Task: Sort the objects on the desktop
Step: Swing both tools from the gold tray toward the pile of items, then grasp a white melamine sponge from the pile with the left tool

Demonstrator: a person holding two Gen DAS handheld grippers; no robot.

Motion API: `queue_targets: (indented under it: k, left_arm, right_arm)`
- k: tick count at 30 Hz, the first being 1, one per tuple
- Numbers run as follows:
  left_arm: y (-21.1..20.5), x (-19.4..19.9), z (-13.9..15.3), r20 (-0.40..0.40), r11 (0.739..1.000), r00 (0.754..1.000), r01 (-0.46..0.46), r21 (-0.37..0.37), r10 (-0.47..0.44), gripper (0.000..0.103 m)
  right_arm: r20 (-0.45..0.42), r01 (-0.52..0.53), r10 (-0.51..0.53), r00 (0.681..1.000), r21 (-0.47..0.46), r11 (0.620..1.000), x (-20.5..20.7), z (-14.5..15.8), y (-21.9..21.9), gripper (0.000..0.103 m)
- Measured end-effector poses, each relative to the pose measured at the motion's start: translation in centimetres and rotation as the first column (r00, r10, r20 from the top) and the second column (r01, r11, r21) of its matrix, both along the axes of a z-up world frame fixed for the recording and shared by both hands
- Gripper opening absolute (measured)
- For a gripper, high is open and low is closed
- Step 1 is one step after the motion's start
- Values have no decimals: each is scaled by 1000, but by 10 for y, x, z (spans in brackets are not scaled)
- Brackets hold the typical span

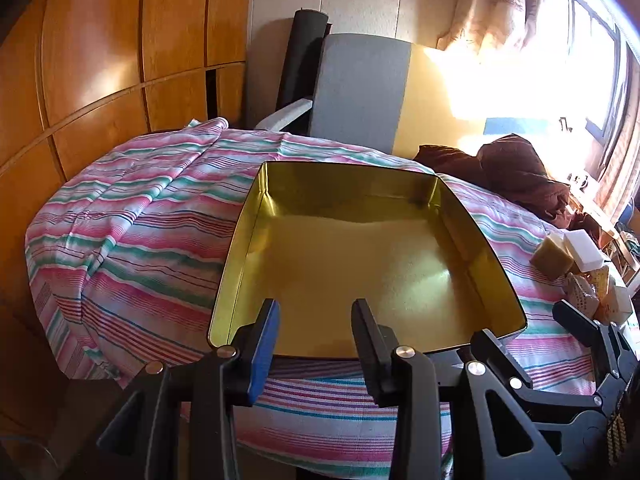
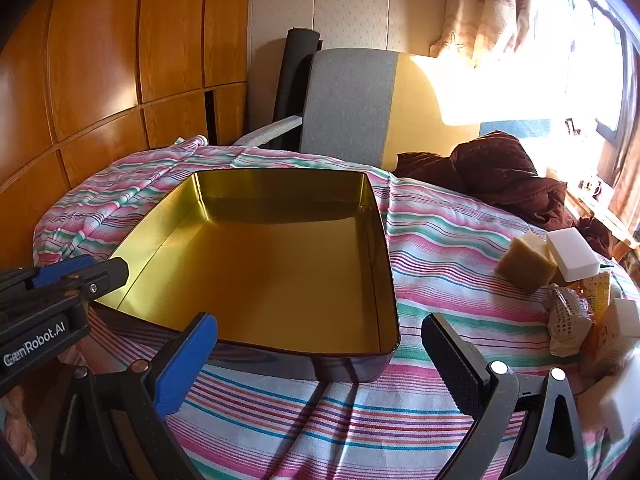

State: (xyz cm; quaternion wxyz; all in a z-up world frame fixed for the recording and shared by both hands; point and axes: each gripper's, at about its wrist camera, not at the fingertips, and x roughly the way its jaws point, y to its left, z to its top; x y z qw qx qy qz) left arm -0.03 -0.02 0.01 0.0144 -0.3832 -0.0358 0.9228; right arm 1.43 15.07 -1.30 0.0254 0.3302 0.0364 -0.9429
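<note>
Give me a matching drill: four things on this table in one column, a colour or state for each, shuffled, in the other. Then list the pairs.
Things:
1. tin
2. sponge
3. eraser block
4. right claw

Colour or state:
A. white
B. open, holding nothing
C. gold inside, empty
D. brown

Pairs: 1-C, 2-D, 3-A, 4-B

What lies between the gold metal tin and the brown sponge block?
Only bare striped tablecloth lies between the gold metal tin and the brown sponge block; the right wrist view shows it most plainly.
</note>
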Motion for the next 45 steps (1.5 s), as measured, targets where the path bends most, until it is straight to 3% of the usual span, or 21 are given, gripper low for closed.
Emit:
queue_targets:
  k: [6,9,15,21,23,28,31,36,38,42,45]
  left_arm:
    - [-2,2,-4,-42,1000,999,-2,6,2,38]
    - [-5,0,-5,-19,1000,1000,10,15,-10,38]
    - [-2,-8,-15,52,993,995,79,87,-84,48]
    - [12,-4,-16,43,990,991,121,73,-125,49]
    - [16,-2,-15,35,983,986,159,88,-163,55]
    - [33,2,-20,20,915,941,324,242,-338,69]
    - [50,9,-22,22,887,914,388,252,-406,69]
    - [76,18,-27,8,800,849,494,341,-528,70]
    - [84,22,-27,-8,770,828,525,361,-561,80]
    - [111,31,-26,-7,705,762,602,374,-647,84]
    - [142,43,-17,-35,638,686,693,336,-726,83]
  right_arm:
    - [5,5,-5,1000,2,1000,0,2,3,103]
    - [-7,7,-7,1000,9,1000,2,3,1,103]
    - [-28,4,-5,1000,-26,1000,8,2,12,103]
    - [-40,23,-26,999,-73,997,12,3,33,103]
    - [-54,25,-31,998,-96,995,16,4,43,103]
    - [-90,28,-44,995,-171,985,30,10,75,103]
    - [-117,31,-56,992,-204,978,42,13,95,103]
    - [-156,37,-83,984,-278,960,73,17,142,103]
    - [-166,64,-120,979,-310,949,88,20,165,103]
    - [-164,162,-239,957,-385,909,115,25,218,103]
    - [-189,252,-343,920,-384,888,131,37,254,103]
